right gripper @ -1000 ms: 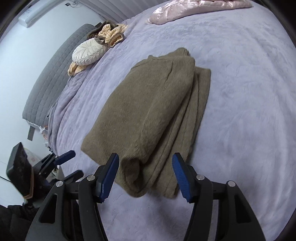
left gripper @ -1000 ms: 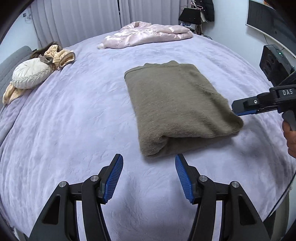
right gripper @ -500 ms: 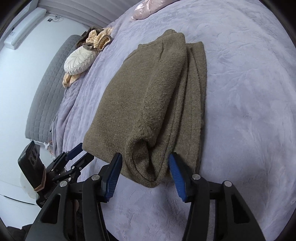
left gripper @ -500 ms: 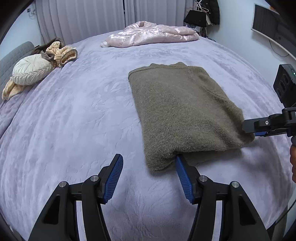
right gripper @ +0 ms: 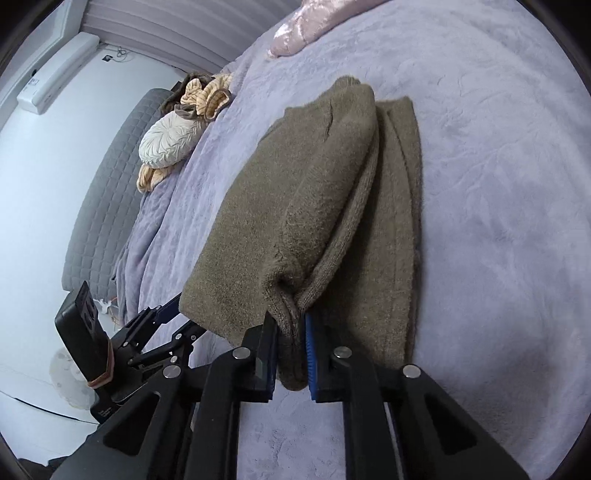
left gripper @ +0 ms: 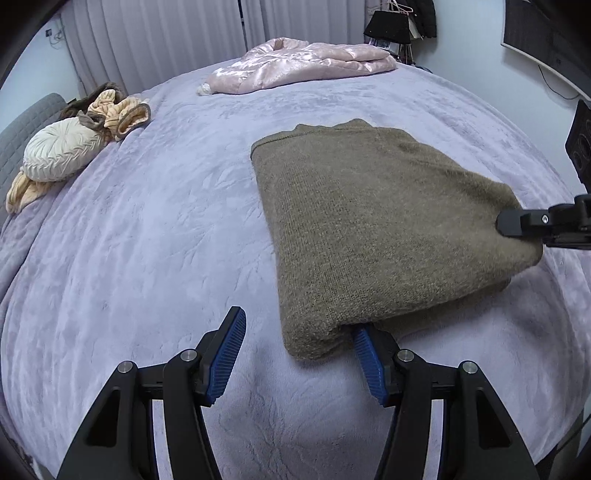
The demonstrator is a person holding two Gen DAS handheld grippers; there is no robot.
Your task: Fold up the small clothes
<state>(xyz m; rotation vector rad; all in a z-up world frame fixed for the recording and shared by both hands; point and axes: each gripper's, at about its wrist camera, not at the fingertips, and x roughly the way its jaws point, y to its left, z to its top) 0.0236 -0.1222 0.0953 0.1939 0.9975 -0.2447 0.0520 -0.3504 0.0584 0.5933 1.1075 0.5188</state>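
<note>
Sweater [left gripper: 373,225], olive and folded into a thick rectangle, lies on the bed [left gripper: 155,229] toward its right side. Far left, a round cream cushion [left gripper: 61,153] rests against a grey padded headboard [left gripper: 14,129], with a bundle of tan and brown cloth [left gripper: 114,110] just beside it. At the far edge of the bed lies a shiny pink garment [left gripper: 299,62], well apart from the sweater. The left gripper [left gripper: 297,354] has its fingers spread wide, the right-hand one tucked under the sweater's near corner. The right gripper [right gripper: 290,354] has its fingers clamped on the sweater's other near corner, bunching the knit. A lilac plush blanket covers the bed; pale curtains [left gripper: 155,37] hang behind, and dark bags [left gripper: 391,26] hang at the right.
</note>
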